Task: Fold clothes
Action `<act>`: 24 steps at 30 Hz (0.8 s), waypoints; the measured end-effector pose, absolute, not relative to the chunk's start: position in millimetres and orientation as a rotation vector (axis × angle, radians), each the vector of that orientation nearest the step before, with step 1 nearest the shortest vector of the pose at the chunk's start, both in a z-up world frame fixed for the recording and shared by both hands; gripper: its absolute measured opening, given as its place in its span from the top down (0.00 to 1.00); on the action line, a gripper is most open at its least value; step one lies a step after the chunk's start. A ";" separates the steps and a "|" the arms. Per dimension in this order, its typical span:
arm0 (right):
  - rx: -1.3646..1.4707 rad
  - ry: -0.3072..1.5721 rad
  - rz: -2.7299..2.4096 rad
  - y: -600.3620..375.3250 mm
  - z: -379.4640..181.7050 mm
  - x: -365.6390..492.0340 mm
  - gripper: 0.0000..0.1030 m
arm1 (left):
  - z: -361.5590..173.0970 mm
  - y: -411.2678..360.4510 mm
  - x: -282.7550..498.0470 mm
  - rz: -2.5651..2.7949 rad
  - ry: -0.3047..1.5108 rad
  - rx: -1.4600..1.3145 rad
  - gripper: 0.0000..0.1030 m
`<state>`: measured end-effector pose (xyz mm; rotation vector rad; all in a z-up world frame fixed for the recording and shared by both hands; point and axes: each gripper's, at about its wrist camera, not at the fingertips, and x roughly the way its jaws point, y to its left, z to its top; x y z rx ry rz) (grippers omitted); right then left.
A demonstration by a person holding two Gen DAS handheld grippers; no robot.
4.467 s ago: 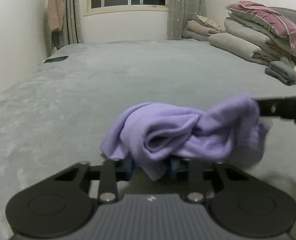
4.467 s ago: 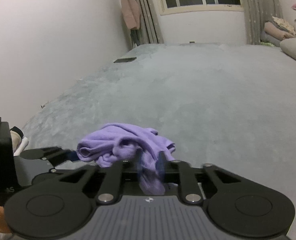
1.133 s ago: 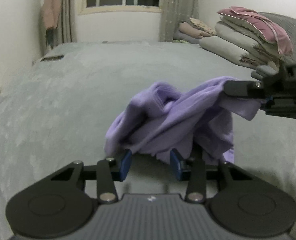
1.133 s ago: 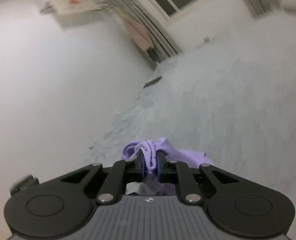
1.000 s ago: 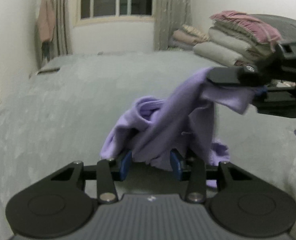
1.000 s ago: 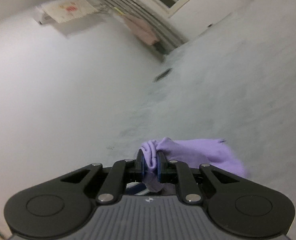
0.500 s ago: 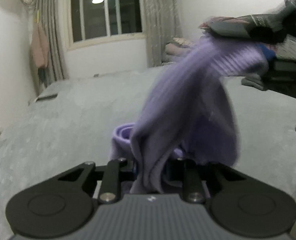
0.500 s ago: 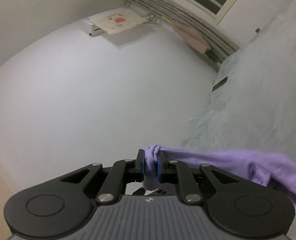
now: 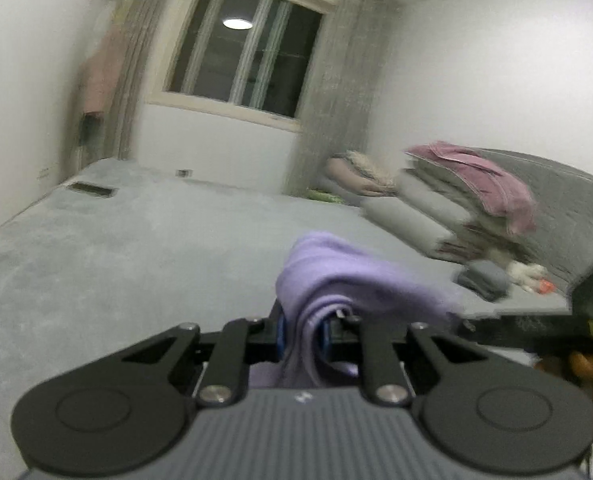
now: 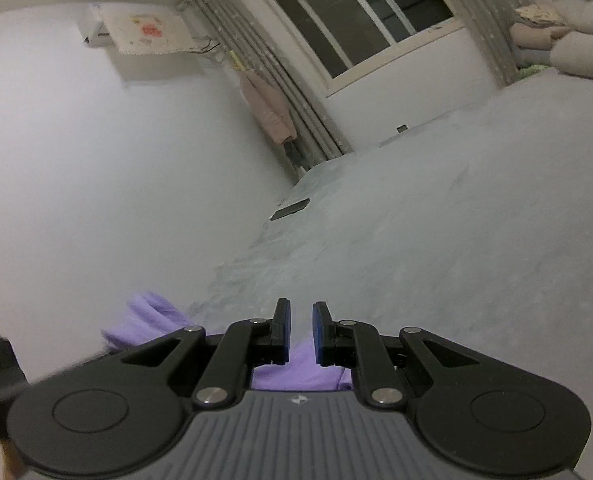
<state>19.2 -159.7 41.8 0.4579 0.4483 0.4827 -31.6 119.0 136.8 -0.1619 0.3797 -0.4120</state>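
A purple garment (image 9: 336,280) hangs above the grey bed (image 9: 136,260), stretched between both grippers. In the left wrist view my left gripper (image 9: 302,328) has its jaws closing, and the blue pads press on a bunched fold of the fabric. From there the cloth runs right to the black finger of my right gripper (image 9: 462,322), which a hand (image 9: 588,364) carries. In the right wrist view my right gripper (image 10: 299,330) keeps a narrow gap. Purple garment (image 10: 296,368) shows only low in that gap and under the fingers, and more of it bulges at the left.
Folded quilts topped by a pink one (image 9: 476,184) are stacked at the bed's right side, with a small grey folded piece (image 9: 482,284) in front. A dark flat object (image 10: 290,209) lies near the far left edge by the white wall. A window and curtains stand behind.
My left gripper went from open around the cloth to closed on it and rose, lifting the garment off the bed. The fold that stood up between the right pads now shows only low down.
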 end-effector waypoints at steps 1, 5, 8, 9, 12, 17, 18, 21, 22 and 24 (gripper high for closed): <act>0.437 0.459 0.492 -155.2 41.2 19.2 0.88 | 133.4 124.3 -25.4 -0.339 0.419 -0.153 0.85; 0.301 0.512 0.474 -132.6 34.6 20.8 0.68 | 113.2 146.9 -4.2 -0.179 0.554 -0.201 0.85; 0.230 0.549 0.468 -124.1 26.2 21.3 0.62 | 108.8 153.3 -0.5 -0.162 0.582 -0.242 0.85; 0.213 0.561 0.467 -121.7 22.4 22.4 0.60 | 107.9 152.6 -0.6 -0.159 0.585 -0.239 0.85; 0.150 0.606 0.435 -113.6 9.9 29.0 0.38 | 106.2 151.1 -1.2 -0.158 0.590 -0.240 0.85; -0.003 0.647 0.352 -99.9 -10.5 41.1 0.18 | 105.8 151.9 -5.8 -0.145 0.566 -0.267 0.88; 0.000 0.660 0.347 -100.0 -15.5 46.1 0.17 | 105.6 152.0 -6.9 -0.140 0.561 -0.271 0.88; -0.013 0.698 0.335 -96.1 -33.2 62.6 0.17 | 104.1 157.8 -6.9 -0.117 0.545 -0.301 0.89; -0.037 0.704 0.343 -91.7 -38.2 66.0 0.32 | 103.6 159.7 -6.9 -0.109 0.540 -0.312 0.90; -0.081 0.708 0.353 -84.3 -44.7 71.1 0.70 | 107.3 169.4 -6.9 -0.081 0.515 -0.348 0.90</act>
